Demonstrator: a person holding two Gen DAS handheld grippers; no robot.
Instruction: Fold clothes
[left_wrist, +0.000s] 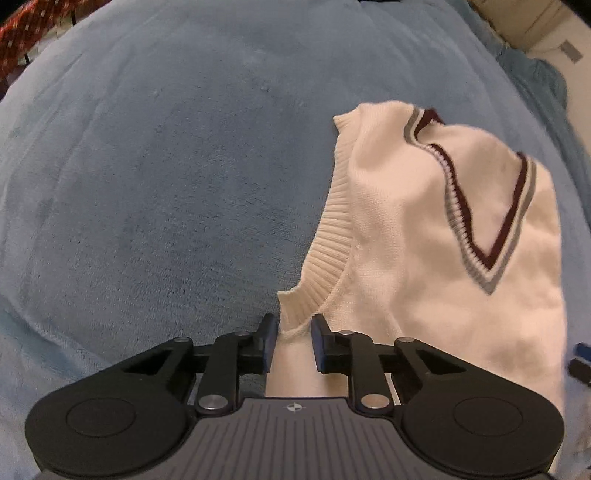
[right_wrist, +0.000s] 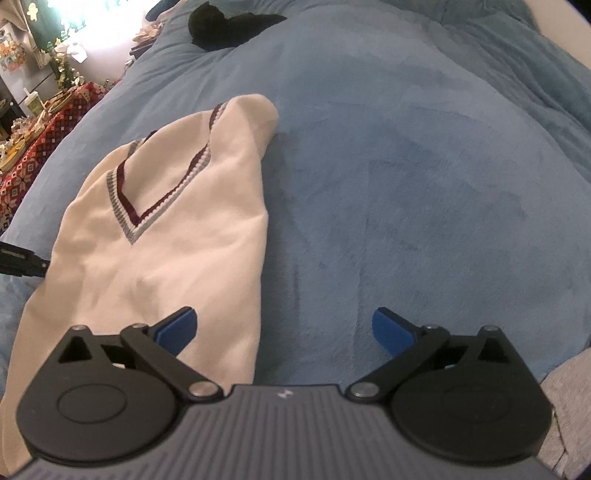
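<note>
Bed (right_wrist: 406, 184) covered by a plush blue blanket (left_wrist: 166, 184), fairly smooth. Cream V-neck knit vest (right_wrist: 166, 240) with maroon-grey trim lies directly on it. Dark shape (right_wrist: 225, 29) at far end, maybe black clothing, too unclear.

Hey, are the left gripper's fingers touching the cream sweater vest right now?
Touching. In the left wrist view the vest has its ribbed armhole edge between the left gripper fingers, pressed against both.
</note>
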